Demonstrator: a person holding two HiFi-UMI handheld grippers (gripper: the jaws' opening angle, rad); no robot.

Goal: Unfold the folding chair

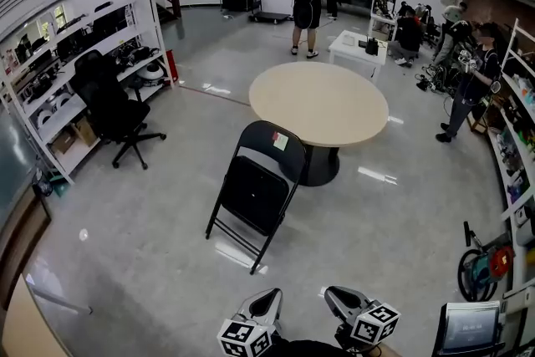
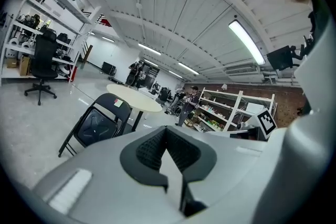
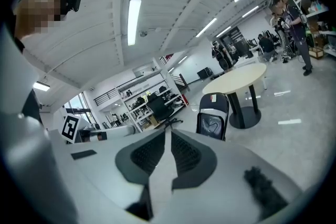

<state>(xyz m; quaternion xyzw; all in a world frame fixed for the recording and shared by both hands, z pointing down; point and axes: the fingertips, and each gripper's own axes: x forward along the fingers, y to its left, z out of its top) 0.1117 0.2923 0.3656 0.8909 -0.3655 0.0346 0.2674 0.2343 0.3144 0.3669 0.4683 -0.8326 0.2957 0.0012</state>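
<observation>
**On the grey floor [image 1: 150,263], a folding chair [image 1: 255,192] is standing by itself**

Near the bottom edge of the head view, the left gripper [image 1: 269,297] and the right gripper [image 1: 334,297] are hanging side by side. Both are squeezing tight, and their dark pads are meeting with nothing between them.

The black folding chair is standing well apart from them, farther out on the floor. Its seat is tipping up against its back, and its thin legs are touching the floor. A small label [image 1: 280,141] is sticking near the top of its back. The chair's top edge is sitting just beside the near edge of the round table [image 1: 319,103], close to the table's dark foot [image 1: 318,167].

Bare floor is lying open between the grippers and the chair, and more is spreading out on both sides of the chair. A black office chair [image 1: 113,109] is standing well off to the left, next to long white shelves [image 1: 58,54]. More shelves [image 1: 514,138] are running along the right side. Far behind the round table, people [image 1: 306,0] are standing near a small white table [image 1: 355,44].
</observation>
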